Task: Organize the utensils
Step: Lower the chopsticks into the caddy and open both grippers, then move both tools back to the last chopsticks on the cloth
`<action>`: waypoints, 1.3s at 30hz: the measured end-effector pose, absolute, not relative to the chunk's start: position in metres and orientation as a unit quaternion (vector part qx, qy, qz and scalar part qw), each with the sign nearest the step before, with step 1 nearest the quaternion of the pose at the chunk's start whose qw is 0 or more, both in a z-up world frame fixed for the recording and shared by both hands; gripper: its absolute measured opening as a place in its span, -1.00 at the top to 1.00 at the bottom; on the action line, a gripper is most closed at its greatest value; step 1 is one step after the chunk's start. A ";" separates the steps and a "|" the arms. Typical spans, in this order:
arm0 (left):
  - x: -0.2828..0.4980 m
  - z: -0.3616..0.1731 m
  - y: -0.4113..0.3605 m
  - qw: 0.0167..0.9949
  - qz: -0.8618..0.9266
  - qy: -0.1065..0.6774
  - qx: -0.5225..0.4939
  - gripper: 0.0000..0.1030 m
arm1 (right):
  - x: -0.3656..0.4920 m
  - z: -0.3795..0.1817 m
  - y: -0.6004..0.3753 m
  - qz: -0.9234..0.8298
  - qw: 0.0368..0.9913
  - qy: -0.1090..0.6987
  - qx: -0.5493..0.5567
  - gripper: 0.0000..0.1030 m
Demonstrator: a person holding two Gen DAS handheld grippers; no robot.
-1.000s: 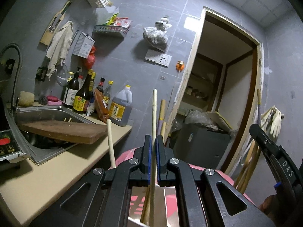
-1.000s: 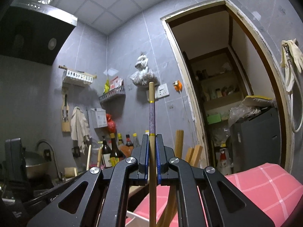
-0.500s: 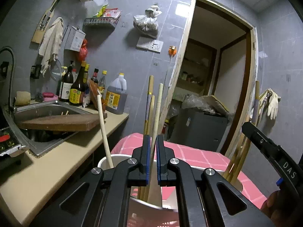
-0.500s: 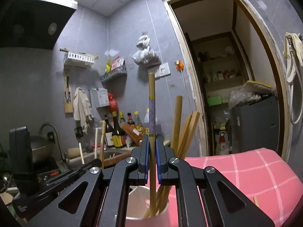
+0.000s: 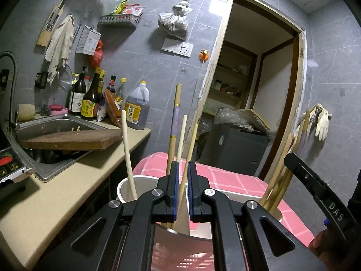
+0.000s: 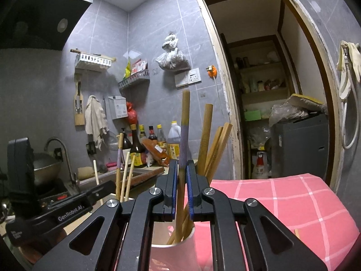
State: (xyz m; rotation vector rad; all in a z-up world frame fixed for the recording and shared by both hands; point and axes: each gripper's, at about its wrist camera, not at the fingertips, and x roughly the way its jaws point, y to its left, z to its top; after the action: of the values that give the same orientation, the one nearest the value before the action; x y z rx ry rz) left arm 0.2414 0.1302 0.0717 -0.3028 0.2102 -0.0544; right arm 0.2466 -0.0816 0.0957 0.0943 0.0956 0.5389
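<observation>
Your left gripper [image 5: 181, 188] and right gripper [image 6: 181, 187] stand slightly parted, each loosely straddling a chopstick [image 6: 183, 149] already standing in the white holder [image 6: 180, 251]; spread both wider, then back straight out without tipping the cups.

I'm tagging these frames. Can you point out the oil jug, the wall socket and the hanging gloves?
oil jug [image 5: 136, 110]: left wrist view, on its label.
wall socket [image 5: 184, 50]: left wrist view, on its faceplate.
hanging gloves [image 5: 322, 122]: left wrist view, on the palm.
</observation>
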 end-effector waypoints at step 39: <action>0.189 0.111 0.012 0.982 -0.128 0.096 -0.104 -0.96 | 0.177 0.133 -0.236 0.145 0.989 0.025 -0.001 -1.00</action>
State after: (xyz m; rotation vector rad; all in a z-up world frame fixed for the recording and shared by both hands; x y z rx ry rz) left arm 0.1894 0.0125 0.1111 -0.2085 0.1927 -0.2579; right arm 0.1771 -0.2365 0.1333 -0.0013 0.0498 0.2914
